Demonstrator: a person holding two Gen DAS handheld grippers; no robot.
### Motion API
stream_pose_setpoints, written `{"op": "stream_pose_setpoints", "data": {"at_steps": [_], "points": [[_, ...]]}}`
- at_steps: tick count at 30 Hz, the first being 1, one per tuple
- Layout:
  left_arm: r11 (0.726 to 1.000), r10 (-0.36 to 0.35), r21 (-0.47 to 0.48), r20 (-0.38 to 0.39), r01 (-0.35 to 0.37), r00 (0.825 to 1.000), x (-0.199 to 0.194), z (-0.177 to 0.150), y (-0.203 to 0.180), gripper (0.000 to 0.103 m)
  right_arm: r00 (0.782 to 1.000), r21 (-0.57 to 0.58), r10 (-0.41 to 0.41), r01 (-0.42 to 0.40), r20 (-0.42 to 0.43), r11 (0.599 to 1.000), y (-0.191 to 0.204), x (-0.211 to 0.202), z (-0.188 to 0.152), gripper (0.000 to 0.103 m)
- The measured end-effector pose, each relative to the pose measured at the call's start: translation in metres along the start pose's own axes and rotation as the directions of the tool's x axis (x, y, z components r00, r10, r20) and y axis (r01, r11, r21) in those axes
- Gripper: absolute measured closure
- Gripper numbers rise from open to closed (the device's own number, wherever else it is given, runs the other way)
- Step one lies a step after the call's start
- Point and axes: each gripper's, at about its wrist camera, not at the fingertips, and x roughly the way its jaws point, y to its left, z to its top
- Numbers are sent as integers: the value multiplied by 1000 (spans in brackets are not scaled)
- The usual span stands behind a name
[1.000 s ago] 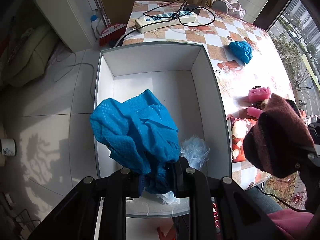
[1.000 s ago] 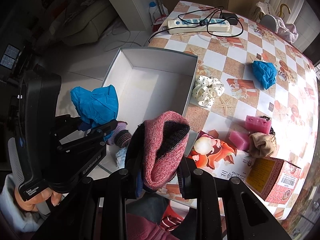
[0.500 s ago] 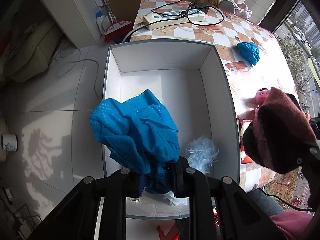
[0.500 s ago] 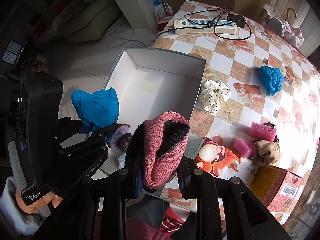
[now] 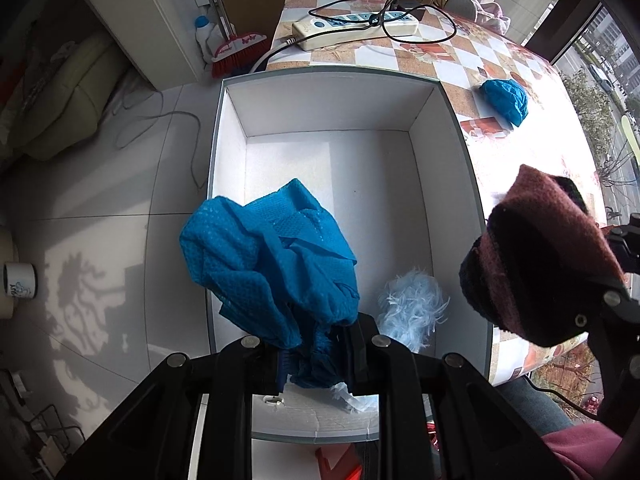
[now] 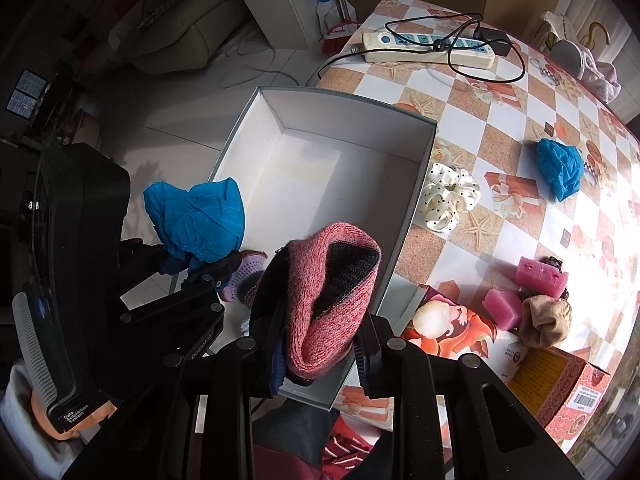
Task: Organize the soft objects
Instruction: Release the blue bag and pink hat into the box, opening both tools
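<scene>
My left gripper (image 5: 314,354) is shut on a crumpled blue cloth (image 5: 272,264) and holds it above the near end of the white box (image 5: 332,104). My right gripper (image 6: 320,350) is shut on a red knitted sock (image 6: 332,296) with a dark inside, held over the box's near right corner (image 6: 416,196). The sock also shows at the right of the left wrist view (image 5: 540,260). The blue cloth shows in the right wrist view (image 6: 196,216). A pale blue fluffy item (image 5: 412,308) lies in the box. A purple knitted item (image 6: 248,276) lies partly hidden there.
On the checked table lie a second blue cloth (image 6: 560,168), a white dotted scrunchie (image 6: 448,196), two pink sponges (image 6: 540,272), a tan sock (image 6: 544,320), a printed carton (image 6: 560,384) and a power strip with cables (image 6: 428,44). Tiled floor lies left of the box.
Both grippers have drawn back and risen a little over the box, each still holding its item. The box shows fuller in both views.
</scene>
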Motion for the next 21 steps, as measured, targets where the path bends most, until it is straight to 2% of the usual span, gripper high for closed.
{"op": "stream_pose_setpoints", "data": {"at_steps": [10,11,14,16,17,18,21], "points": [[1000,-11,-2,1,11,1000,1,0,3,79,1000,-13,5,-5,-15,1000,5,8,5,74],[1000,-17,-2,5,17,1000,1,-1,3,78,1000,-14,4,-5,-14,1000,5,8,6,74],[999,-34,-3,15,34,999,-1,-1,3,60,1000,-9,9,-9,-18,1000,5,11,7,73],[999,-35,0,24,35,999,-3,-1,3,37,1000,-4,11,-11,-19,1000,3,12,8,57],[999,-36,1,28,36,999,-4,-1,2,31,1000,1,14,-14,-12,1000,2,11,9,39],[999,-40,1,30,40,999,-5,-1,2,23,1000,7,17,-17,1,1000,1,9,9,27],[998,-63,-14,24,64,998,-4,1,3,20,1000,24,17,-18,16,1000,-3,5,10,26]]}}
